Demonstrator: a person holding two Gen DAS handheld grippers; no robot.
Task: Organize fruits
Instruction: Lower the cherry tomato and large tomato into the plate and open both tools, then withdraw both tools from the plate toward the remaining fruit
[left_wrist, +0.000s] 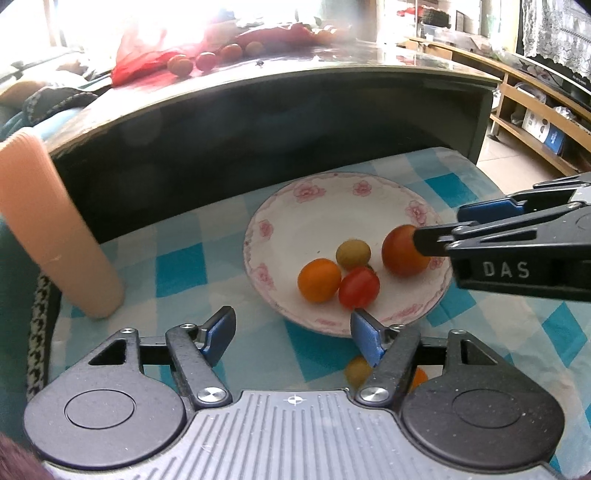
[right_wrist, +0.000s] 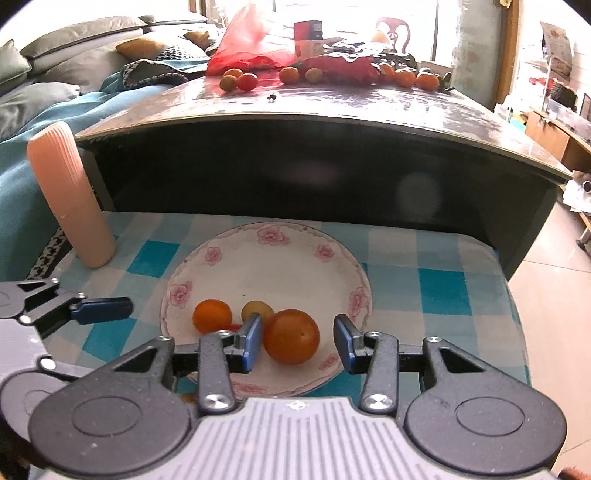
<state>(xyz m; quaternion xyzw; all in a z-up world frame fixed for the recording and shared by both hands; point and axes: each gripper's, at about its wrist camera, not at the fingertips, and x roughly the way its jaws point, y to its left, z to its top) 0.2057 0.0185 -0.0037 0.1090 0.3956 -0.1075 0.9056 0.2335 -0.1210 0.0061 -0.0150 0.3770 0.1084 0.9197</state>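
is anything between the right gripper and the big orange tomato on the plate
Nothing visible. The big orange tomato lies on the plate directly between the open fingers of the right gripper, with gaps on both sides. The yellow tomato sits behind the left finger.

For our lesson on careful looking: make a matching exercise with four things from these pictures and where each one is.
Things:
1. large orange fruit
2. red bag
3. peach cylinder
4. floral plate

Places:
A. on the dark table behind
B. between the right gripper's fingers
C. on the checked cloth's left edge
D. middle of the checked cloth

Pairs: 1-B, 2-A, 3-C, 4-D
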